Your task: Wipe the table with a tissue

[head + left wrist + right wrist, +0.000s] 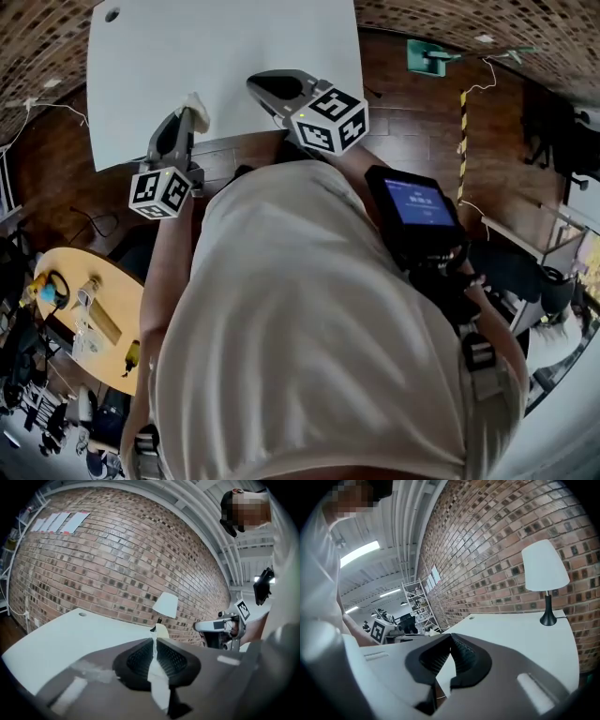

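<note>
You are pinching the tissue in your left gripper, holding it just above the table's near edge. Your right gripper, jaws pressed together on nothing, is hovering over that same edge. I judge you are either bringing the tissue in to wipe or lifting it off afterwards.

It was a lab-like workshop: a brick wall stood behind the white table, metal storage racks ran beyond one end, and a round bench cluttered with gear stood near it.
</note>
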{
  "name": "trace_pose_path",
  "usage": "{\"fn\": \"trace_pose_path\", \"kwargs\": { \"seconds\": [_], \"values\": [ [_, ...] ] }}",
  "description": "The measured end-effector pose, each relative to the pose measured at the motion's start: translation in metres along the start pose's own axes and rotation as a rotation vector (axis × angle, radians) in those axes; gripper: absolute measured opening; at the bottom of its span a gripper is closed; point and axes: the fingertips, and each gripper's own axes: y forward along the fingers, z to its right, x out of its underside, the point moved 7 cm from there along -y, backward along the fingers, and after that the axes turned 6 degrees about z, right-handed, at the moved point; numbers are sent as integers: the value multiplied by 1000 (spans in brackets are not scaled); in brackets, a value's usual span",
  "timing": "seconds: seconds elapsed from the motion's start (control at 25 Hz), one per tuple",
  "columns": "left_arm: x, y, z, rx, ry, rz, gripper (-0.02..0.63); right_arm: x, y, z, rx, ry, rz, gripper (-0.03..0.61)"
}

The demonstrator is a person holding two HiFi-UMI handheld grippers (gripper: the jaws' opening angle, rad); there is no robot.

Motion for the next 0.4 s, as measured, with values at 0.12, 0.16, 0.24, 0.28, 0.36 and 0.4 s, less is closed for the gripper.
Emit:
{"fn": "trace_pose_path", "kwargs": {
  "seconds": [0.12, 0.16, 0.24, 0.28, 0.36, 0.4],
  "values": [
    [3, -1, -2, 3, -13, 0, 26, 1, 1, -3, 3, -9, -10, 8],
    [3, -1, -2, 5, -16, 1, 26, 1, 1, -2, 5, -10, -13, 8],
    [1, 1, -4, 11, -16, 4, 26, 1, 2, -2, 7, -13, -18, 8],
    [0, 1, -4, 14, -14, 6, 26, 0, 3, -2, 6, -15, -19, 8],
    [-2, 2, -5, 19, -10, 8, 26, 0, 4, -4, 3, -19, -20, 8],
    [-3, 3, -5, 21, -8, 9, 26, 0, 4, -4, 1, -21, -20, 8]
  ]
}}
